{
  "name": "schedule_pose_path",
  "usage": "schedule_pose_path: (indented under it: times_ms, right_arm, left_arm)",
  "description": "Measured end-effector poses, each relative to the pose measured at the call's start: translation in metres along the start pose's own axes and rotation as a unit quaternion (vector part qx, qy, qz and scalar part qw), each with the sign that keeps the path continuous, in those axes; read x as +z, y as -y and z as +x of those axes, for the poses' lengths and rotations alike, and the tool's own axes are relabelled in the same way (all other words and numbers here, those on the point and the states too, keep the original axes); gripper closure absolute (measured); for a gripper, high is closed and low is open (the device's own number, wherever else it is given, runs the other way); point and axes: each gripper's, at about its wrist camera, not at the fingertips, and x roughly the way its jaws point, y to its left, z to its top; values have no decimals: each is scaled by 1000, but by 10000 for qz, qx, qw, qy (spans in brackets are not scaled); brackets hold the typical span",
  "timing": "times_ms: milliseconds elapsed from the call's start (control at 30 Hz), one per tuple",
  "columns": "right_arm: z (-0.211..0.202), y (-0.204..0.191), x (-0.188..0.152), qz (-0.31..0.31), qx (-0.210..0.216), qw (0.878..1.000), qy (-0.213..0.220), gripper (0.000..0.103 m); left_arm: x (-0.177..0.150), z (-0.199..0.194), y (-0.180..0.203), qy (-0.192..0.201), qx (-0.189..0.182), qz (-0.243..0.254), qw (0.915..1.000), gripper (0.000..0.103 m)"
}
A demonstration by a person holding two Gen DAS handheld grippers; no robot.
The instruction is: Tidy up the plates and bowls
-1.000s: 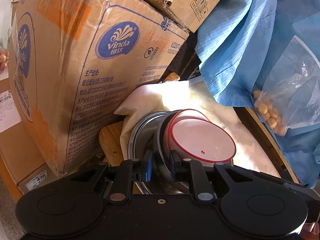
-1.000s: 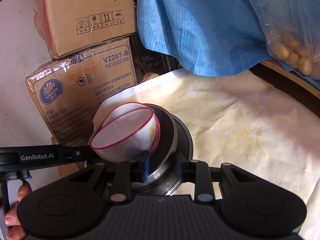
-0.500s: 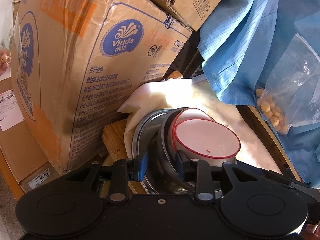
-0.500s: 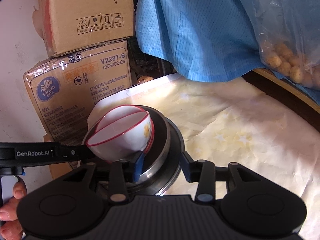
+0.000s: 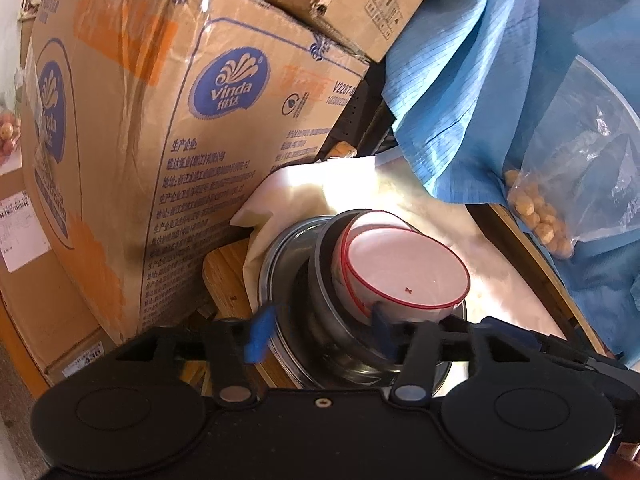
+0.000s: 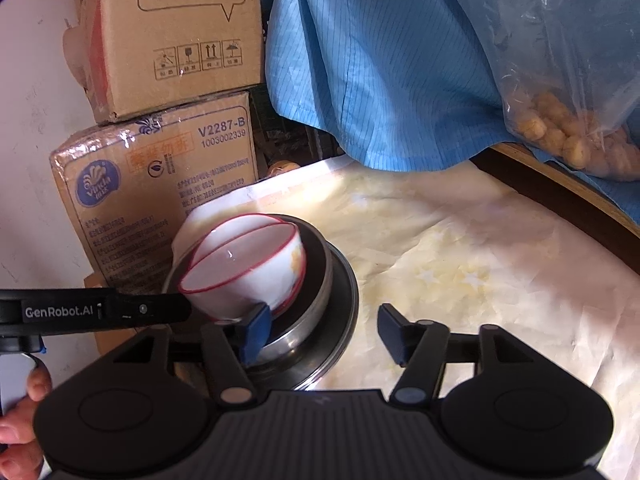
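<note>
Right gripper (image 6: 320, 330) has its jaws spread wide, left fingertip right by the metal bowls (image 6: 320, 304), nothing held. Two white red-rimmed bowls (image 6: 244, 272) sit nested and tilted inside that metal stack on the yellowish cloth (image 6: 460, 264). Left gripper (image 6: 96, 312) pokes in from the side, touching the white bowls. Cardboard boxes (image 6: 160, 160) stacked behind.

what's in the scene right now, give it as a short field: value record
stack: two red-rimmed white bowls nested, tilted, in steel bowls
surface: yellow cloth
left gripper: open, straddling the stack's edge
right gripper: open beside the stack
background: Vinda box, blue garment, bag of snacks
</note>
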Motion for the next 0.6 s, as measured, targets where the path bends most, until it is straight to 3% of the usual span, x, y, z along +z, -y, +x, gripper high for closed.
schedule_pose_path:
  times_ms: [133, 300, 600]
  right_arm:
    - [-4, -2, -1, -39, -7, 10000, 83, 32]
    - [-10, -2, -5, -22, -39, 9998, 188, 28]
    - [-31, 3, -18, 118, -102, 9983, 559, 9]
  left_arm:
    - [-2, -1, 2, 33, -41, 114, 9999, 36]
    - [-6, -8, 7, 270, -70, 307, 9991, 24]
    - [-22, -24, 9, 774, 30, 695, 9946, 8]
